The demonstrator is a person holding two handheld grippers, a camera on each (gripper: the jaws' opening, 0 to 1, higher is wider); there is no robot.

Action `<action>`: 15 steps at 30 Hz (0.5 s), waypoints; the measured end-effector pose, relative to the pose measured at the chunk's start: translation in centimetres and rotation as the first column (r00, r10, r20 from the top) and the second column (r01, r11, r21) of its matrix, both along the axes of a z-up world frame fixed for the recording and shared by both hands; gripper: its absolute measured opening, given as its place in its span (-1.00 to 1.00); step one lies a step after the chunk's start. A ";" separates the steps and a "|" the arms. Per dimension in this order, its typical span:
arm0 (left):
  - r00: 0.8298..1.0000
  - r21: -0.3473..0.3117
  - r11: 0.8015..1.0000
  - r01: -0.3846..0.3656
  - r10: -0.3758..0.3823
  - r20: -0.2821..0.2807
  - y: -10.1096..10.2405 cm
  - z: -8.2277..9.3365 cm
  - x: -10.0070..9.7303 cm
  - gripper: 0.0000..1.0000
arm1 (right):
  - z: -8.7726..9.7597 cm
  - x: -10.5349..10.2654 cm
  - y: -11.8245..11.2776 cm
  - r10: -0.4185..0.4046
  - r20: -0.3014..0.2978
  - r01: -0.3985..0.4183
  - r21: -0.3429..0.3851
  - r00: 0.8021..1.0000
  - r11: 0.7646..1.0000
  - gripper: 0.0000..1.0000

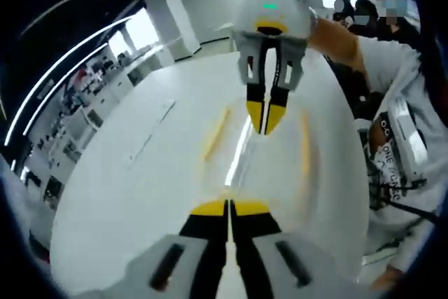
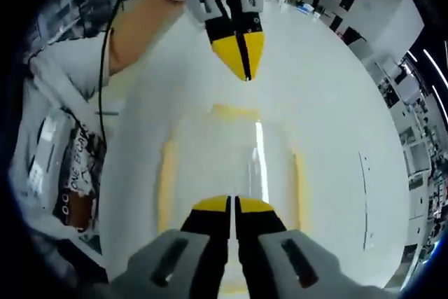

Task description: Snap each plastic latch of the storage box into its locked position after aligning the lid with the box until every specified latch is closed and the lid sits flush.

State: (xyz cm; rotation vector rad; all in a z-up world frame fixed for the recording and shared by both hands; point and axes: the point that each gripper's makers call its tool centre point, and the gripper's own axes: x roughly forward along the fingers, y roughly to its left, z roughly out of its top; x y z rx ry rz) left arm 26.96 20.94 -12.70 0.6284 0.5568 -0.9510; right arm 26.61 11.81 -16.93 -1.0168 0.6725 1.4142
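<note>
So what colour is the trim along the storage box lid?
Yellow, along the storage box lid edges; clearest in the right gripper view.

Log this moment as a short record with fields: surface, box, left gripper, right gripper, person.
surface: white table
box: clear storage box with yellow edges, lid on; latch state too blurred to tell
left gripper: left gripper jaws together at one end of the box, holding nothing visible
right gripper: right gripper jaws together at the opposite end, facing the left gripper
person: bare forearm behind the left gripper, white printed shirt at the table edge
</note>
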 end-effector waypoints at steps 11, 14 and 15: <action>1.000 -0.033 0.999 -0.010 0.009 -0.026 0.9 -1.2 0.0 -1.00 | -0.2 -0.6 0.4 -0.003 -0.001 0.003 -0.077 1.000 0.997 -1.00; 0.998 -0.007 1.000 -0.008 0.007 -0.056 0.7 -2.0 0.1 -1.00 | -0.2 -0.6 0.4 -0.020 -0.022 0.017 -0.095 1.000 0.995 -1.00; 0.998 -0.001 1.000 -0.006 0.006 -0.059 0.6 -2.2 0.2 -1.00 | -0.2 -0.6 0.4 -0.021 -0.025 0.019 -0.097 0.999 0.995 -1.00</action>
